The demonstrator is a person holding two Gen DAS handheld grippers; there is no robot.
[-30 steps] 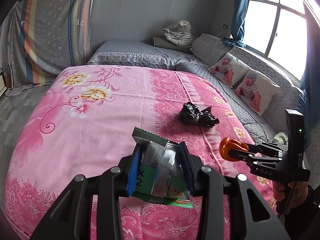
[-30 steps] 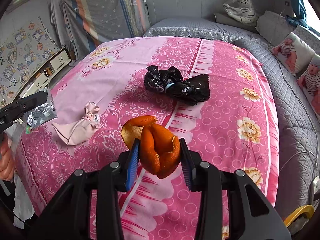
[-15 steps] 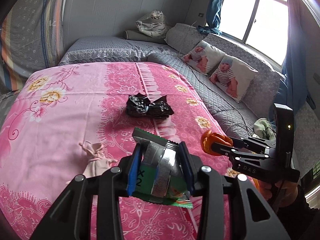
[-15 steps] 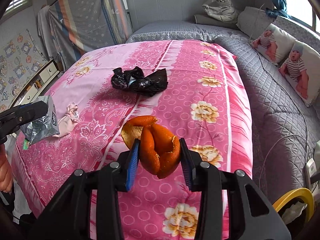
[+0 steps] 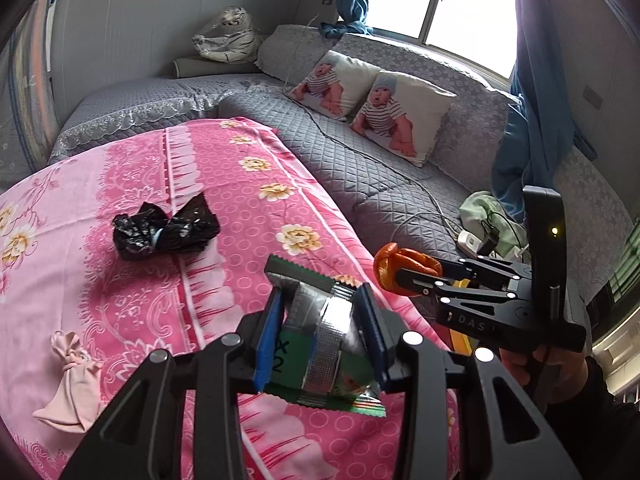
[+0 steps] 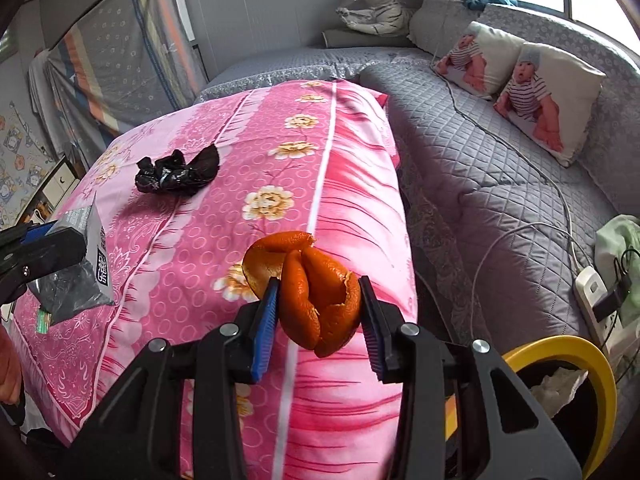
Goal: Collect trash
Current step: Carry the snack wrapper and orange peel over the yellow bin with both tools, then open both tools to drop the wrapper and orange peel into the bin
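Your right gripper (image 6: 318, 312) has its fingers clamped on the orange peel (image 6: 316, 292), and your left gripper (image 5: 320, 332) has its fingers pinched on the crumpled snack wrapper (image 5: 320, 336), so both loads are off the bed and in the air. What the next move most likely turns on is the yellow-rimmed bin (image 6: 560, 360): it sits low and to the right of the right fingers, beside the pink bedspread (image 6: 340, 160) at the foot of the grey quilted mattress (image 6: 480, 168), with pale crumpled paper already inside. The right hand looks the nearer of the two; the left gripper holds its wrapper out on the far side, over the bed's left part. The peel hangs with its long axis roughly upright between the pads, so it should drop cleanly once you are over the opening. Only the right wrist view shows the bin's mouth; in the left wrist view you get barely a yellow sliver behind the other gripper. That left view alone shows the pink cloth pouch (image 5: 72, 388) lying on the bedspread, while both views show the black plastic bag (image 5: 164, 232) farther up the bed, well apart from either hand.
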